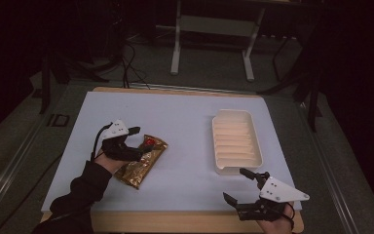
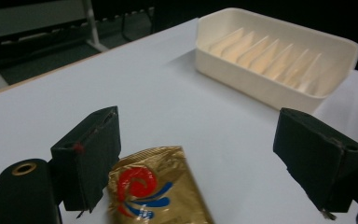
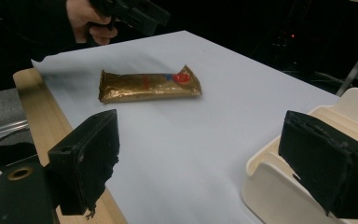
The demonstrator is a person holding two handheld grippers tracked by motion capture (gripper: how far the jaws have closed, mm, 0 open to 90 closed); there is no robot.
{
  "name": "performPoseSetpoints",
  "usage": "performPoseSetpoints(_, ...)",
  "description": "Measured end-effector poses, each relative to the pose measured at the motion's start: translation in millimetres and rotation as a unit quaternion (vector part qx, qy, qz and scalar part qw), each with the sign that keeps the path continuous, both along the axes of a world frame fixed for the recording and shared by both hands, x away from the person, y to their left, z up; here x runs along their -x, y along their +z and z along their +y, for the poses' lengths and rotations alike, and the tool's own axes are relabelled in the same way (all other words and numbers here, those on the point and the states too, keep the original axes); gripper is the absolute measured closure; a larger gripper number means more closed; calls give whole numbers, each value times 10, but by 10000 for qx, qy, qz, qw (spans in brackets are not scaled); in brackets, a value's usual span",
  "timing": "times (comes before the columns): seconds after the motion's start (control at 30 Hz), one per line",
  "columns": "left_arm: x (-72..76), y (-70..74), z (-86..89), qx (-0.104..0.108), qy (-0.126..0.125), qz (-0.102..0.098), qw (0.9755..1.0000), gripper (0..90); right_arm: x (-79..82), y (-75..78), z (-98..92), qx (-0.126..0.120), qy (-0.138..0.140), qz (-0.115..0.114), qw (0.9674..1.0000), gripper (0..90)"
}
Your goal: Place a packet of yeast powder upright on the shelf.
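Right gripper [image 1: 237, 186] sits at the near right edge of the table [image 1: 185, 112], hand partly cut off by the frame bottom. Its jaws stand wide apart w/ nothing between them; the far jaw tip is just beside the near end of the tray [image 1: 235, 141], contact can't be judged.

Left gripper [image 1: 132, 144] is at near left, over the gold packet [image 1: 141, 161]. In the high view the hand and gripper body hide part of the packet's left side. Jaws are well apart. In the left gripper view the packet's logo end lies low between them, close by the left jaw [image 2: 91, 156]; whether that pad touches the foil is unclear. Not clamped.

Packet lies flat on the white sheet [image 1: 185, 126], left of centre, long axis diagonal: near end toward the near-left, red-logo end pointing far-right.

Tray is farther right, ribbed inside, long axis running near to far; well apart from the packet. Beyond the table the room is dark, hard to make out.
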State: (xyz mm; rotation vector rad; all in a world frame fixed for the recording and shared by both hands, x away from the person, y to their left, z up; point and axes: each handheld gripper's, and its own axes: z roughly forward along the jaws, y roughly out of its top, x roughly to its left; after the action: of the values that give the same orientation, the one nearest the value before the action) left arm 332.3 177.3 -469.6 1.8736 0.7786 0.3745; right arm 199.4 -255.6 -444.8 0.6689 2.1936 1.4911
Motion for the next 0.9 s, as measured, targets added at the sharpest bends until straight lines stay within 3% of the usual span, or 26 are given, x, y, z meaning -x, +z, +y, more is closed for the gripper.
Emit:
performPoseSetpoints(0.2, -148, -112, 27, -151, 209, 81, 9996, 204, -3, -12, 11, 23, 28, 37, 10000, 123)
performPoseSetpoints(0.3, -214, -174, 40, -105, 223, 202, 9995, 232, -7, -17, 11, 23, 31, 41, 10000, 123)
performPoseSetpoints(0.43, -312, -258, 12, -248, 241, 370, 9987, 232, -14, -22, 10, 28, 32, 56, 10000, 123)
performPoseSetpoints(0.9, -580, -423, -18, -384, 381, 709, 9960, 280, -22, -46, 12, 33, 21, 101, 9999, 133)
